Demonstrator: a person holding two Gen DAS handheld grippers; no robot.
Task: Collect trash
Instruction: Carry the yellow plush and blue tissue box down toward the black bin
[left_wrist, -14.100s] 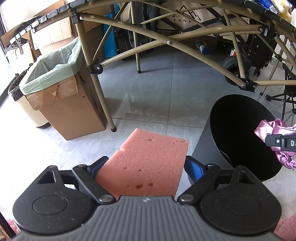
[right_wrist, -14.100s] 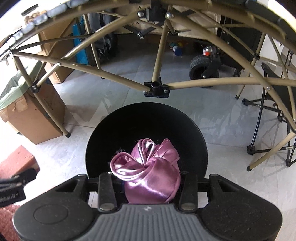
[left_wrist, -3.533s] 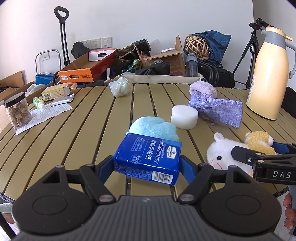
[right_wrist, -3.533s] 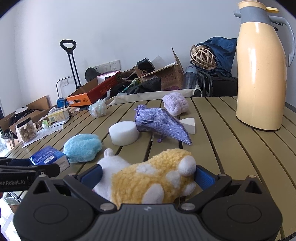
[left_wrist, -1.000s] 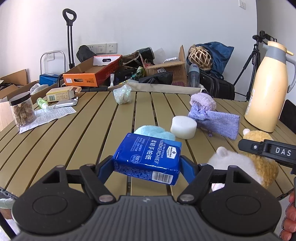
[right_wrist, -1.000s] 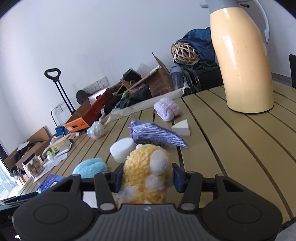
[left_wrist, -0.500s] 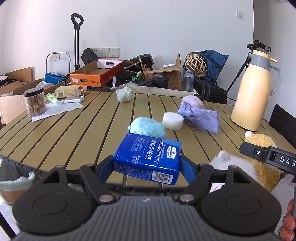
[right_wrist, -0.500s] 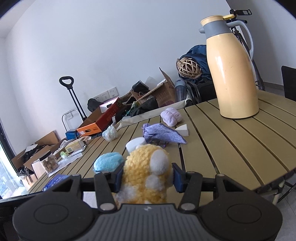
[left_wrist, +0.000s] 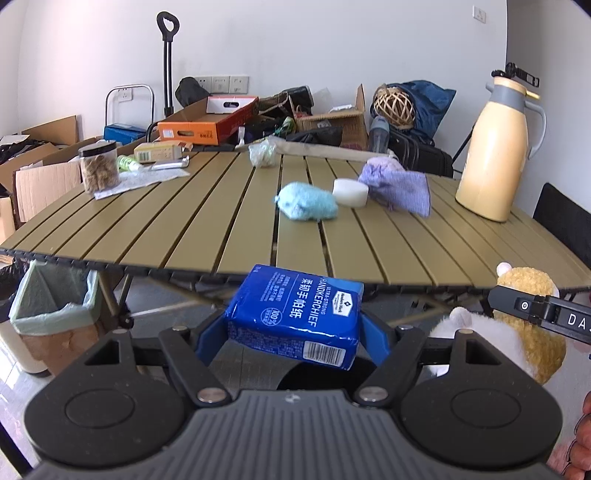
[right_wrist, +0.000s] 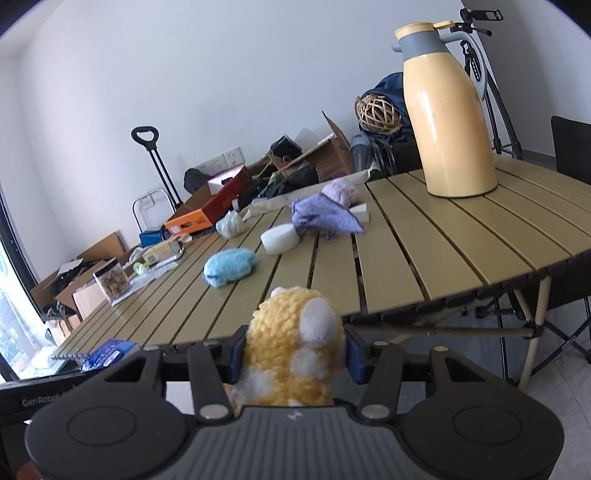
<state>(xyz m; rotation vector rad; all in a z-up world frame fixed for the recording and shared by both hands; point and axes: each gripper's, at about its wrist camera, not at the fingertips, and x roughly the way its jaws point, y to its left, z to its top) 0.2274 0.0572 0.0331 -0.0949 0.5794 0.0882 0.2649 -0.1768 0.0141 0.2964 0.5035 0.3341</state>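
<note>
My left gripper (left_wrist: 293, 332) is shut on a blue tissue pack (left_wrist: 295, 314), held in the air just off the near edge of the slatted table (left_wrist: 184, 229). My right gripper (right_wrist: 293, 354) is shut on a yellow and white plush toy (right_wrist: 299, 347), also off the table's edge; the toy (left_wrist: 524, 325) shows at the right of the left wrist view. On the table lie a blue fluffy ball (left_wrist: 306, 201), a white foam disc (left_wrist: 350, 191) and a purple cloth pouch (left_wrist: 399, 186).
A tall cream thermos (left_wrist: 495, 147) stands at the table's right. A jar (left_wrist: 99, 166), papers and small boxes sit at its left. A lined cardboard bin (left_wrist: 48, 310) stands on the floor at the left, under the table's edge. Boxes and bags crowd the back wall.
Both grippers have drawn back from the table with their loads; the table's near edge and the floor beneath it have come into view.
</note>
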